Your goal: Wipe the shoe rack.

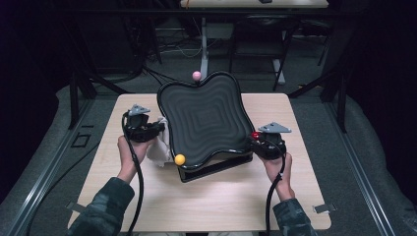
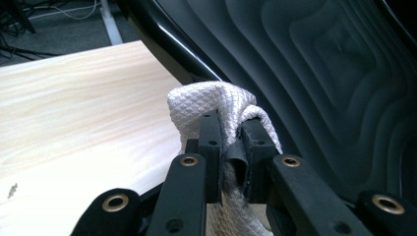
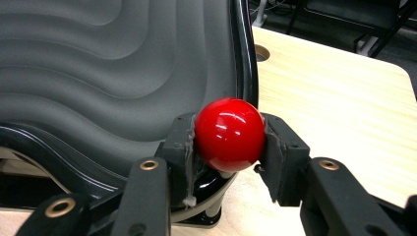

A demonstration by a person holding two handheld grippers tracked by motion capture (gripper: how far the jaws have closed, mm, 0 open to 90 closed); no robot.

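Left gripper [image 2: 231,147] pinched a soft white quilted cloth [image 2: 216,105] | right gripper [image 3: 228,147] clamped the glossy red knob [image 3: 229,133] of a rippled black tray [image 1: 206,118] | knob likely slippery; cloth limp, light.

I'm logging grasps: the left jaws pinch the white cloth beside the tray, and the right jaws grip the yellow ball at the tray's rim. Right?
One slip: the ball in the right gripper is a red ball, not yellow, as the right gripper view shows. The yellow ball sits free at the tray's near corner. The left gripper does pinch the cloth beside the tray.
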